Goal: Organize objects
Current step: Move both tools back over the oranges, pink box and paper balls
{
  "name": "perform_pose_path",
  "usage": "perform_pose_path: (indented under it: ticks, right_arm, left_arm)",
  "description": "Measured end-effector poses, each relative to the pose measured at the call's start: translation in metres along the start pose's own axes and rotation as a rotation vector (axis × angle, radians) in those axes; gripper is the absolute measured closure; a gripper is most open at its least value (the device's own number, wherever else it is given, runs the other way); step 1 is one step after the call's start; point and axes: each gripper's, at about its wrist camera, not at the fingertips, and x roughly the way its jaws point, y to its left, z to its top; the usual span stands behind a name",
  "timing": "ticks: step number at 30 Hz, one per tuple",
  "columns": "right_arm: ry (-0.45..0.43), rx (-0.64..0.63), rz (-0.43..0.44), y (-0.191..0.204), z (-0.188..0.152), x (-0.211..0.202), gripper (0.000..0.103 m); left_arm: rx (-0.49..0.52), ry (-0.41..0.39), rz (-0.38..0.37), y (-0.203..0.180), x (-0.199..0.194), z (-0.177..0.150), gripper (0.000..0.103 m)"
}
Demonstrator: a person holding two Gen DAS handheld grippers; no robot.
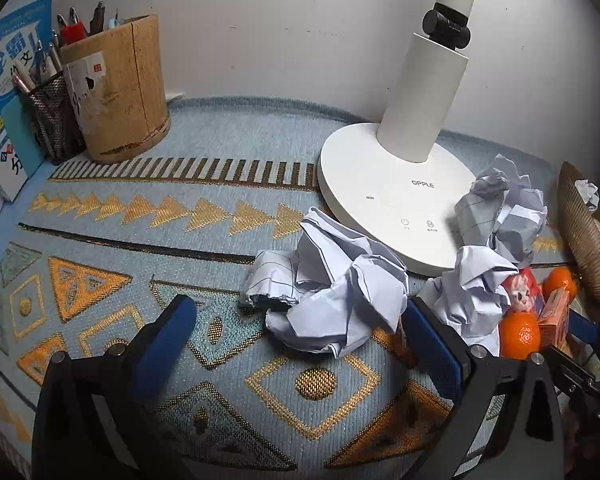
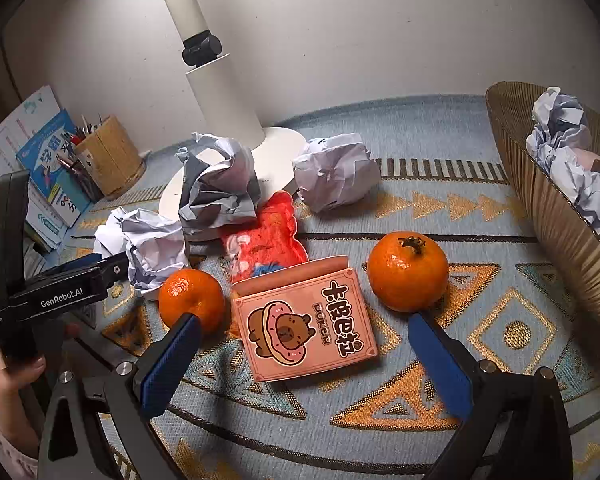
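Both grippers hover low with jaws spread wide and empty — the right gripper (image 2: 304,344) straddling the pink box (image 2: 306,320), the left gripper (image 1: 300,332) before a crumpled paper ball (image 1: 332,300). The box lies flat on the patterned mat (image 2: 480,392), its long axis pointing toward the lamp base (image 2: 280,148). A mandarin (image 2: 407,272) sits just right of the box, another (image 2: 191,300) just left.

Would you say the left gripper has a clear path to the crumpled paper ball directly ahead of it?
Probably yes: the left gripper is open, and the paper ball lies on the mat between its fingers, nothing blocking.
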Motion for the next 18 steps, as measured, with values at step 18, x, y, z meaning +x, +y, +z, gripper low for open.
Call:
perform_pose_path:
  ticks: [18]
  right_arm:
    - [-0.025,0.032,-0.04,-0.007,-0.004,-0.006,0.035]
  left_arm:
    - [0.01,0.004,0.013,-0.004,0.002,0.0,0.002]
